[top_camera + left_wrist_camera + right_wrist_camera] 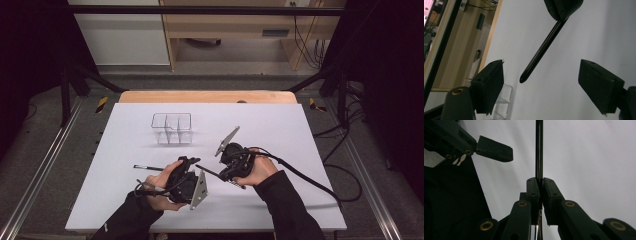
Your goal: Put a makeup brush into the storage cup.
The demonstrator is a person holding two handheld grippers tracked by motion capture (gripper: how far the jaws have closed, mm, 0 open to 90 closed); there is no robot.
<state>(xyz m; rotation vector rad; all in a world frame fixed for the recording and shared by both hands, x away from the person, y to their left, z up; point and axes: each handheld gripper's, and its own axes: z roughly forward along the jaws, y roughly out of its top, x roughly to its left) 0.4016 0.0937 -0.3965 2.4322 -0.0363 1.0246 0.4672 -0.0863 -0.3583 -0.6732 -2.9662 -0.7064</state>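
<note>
My right gripper (223,174) is shut on a slim black pen (207,170), which points left toward my left gripper (189,164). Seen from the right gripper view, both jaws of the right gripper (539,182) clamp the pen (539,150), whose shaft runs straight ahead. My left gripper (541,67) stands open, and the pen's rounded tip (524,78) hangs between its jaws without touching either. A clear plastic box with compartments (171,128) stands farther back on the white table (280,125). Another thin black pen (148,167) lies flat on the table, left of the left hand.
One jaw of the left gripper (495,151) shows at the upper left of the right gripper view. A black cable (310,181) trails right from the right gripper. The clear box (504,105) sits low behind the left gripper's left jaw. The table's wooden edge (207,96) runs along the back.
</note>
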